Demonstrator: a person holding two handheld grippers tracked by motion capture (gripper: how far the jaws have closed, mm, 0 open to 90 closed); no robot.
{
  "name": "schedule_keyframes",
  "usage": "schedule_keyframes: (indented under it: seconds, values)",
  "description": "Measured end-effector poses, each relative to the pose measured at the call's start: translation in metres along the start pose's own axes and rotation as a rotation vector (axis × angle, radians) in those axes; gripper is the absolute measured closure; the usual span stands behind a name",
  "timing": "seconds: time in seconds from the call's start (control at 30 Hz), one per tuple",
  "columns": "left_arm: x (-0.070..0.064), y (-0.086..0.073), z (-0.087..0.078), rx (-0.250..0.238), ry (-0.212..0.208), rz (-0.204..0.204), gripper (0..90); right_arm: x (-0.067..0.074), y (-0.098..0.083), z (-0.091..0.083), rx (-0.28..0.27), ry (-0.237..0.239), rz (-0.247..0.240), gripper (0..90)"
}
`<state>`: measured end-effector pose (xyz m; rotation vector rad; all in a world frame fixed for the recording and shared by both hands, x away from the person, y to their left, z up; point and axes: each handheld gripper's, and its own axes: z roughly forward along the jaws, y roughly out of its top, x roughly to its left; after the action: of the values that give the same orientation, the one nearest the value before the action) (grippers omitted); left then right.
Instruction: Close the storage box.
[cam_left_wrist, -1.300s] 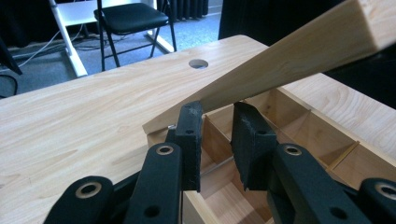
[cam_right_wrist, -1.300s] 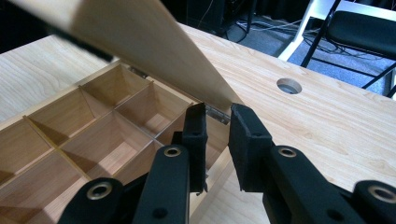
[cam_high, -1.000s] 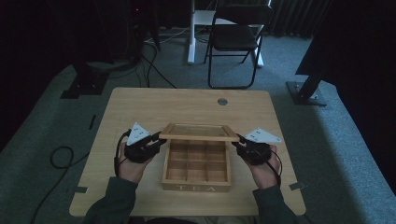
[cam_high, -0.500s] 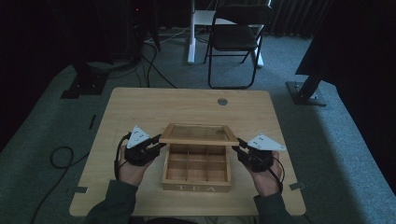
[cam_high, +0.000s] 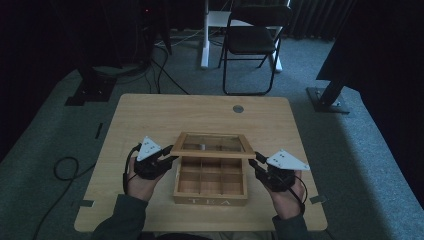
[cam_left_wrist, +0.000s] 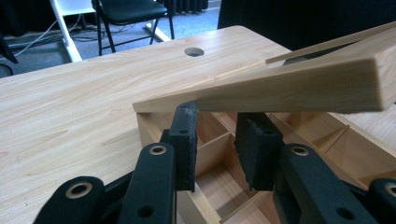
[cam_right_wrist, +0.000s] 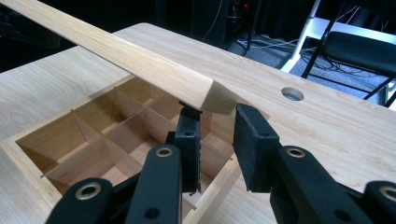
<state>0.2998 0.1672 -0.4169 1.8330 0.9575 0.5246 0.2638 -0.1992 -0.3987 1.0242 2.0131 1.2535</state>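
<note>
A wooden tea box (cam_high: 210, 201) with several empty compartments sits near the table's front edge. Its glass-paned lid (cam_high: 212, 145) is propped half up, hinged at the far side. My left gripper (cam_high: 170, 159) is at the lid's left edge. In the left gripper view the lid's edge (cam_left_wrist: 289, 88) lies across the jaw tips of the left gripper (cam_left_wrist: 217, 126). My right gripper (cam_high: 252, 160) is at the lid's right corner (cam_right_wrist: 205, 93), which rests on one jaw tip of the right gripper (cam_right_wrist: 217, 126). Both pairs of jaws have just been opening and press on nothing.
The light wood table (cam_high: 150, 115) has a round cable hole (cam_high: 238, 108) at its far side. A black folding chair (cam_high: 252, 42) stands behind it on grey carpet. Dark stand bases (cam_high: 330, 97) and cables (cam_high: 65, 165) lie beside the table.
My right gripper has drawn back a little toward the near right of the table. The left gripper has kept its place, and the lid stays propped up.
</note>
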Motion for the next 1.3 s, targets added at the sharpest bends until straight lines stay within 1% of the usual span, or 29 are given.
schedule_keyframes:
  seconds: [0.2, 0.23, 0.43, 0.5, 0.53, 0.8, 0.93, 1.07, 1.3]
  values:
    - [-0.003, -0.003, -0.003, 0.008, 0.000, 0.009, 67.5, 0.003, -0.005, -0.001, 0.000, 0.004, 0.015, 71.7]
    - [-0.003, -0.003, -0.003, 0.009, -0.002, 0.005, 67.5, 0.003, -0.006, -0.002, 0.001, 0.004, 0.018, 71.7]
    - [-0.006, -0.007, -0.010, 0.008, -0.013, 0.011, 66.0, 0.006, -0.010, -0.003, 0.012, 0.004, 0.021, 71.7]
    - [-0.006, -0.007, -0.010, 0.008, -0.013, 0.011, 65.5, 0.006, -0.011, -0.003, 0.013, 0.005, 0.021, 71.7]
    - [-0.008, -0.008, -0.013, 0.004, -0.020, 0.004, 64.7, 0.006, -0.012, -0.003, 0.015, 0.005, 0.022, 71.6]
    - [-0.012, -0.014, -0.018, 0.014, -0.033, 0.000, 64.0, 0.009, -0.019, -0.002, 0.031, 0.008, 0.026, 71.2]
    - [-0.013, -0.017, -0.020, 0.017, -0.031, -0.005, 64.0, 0.010, -0.021, -0.001, 0.039, 0.004, 0.025, 70.2]
    - [-0.013, -0.019, -0.022, 0.020, -0.031, -0.020, 63.6, 0.010, -0.022, -0.001, 0.045, 0.004, 0.026, 69.8]
    - [-0.015, -0.024, -0.023, 0.031, -0.029, -0.028, 61.8, 0.011, -0.026, -0.001, 0.059, 0.010, 0.028, 68.6]
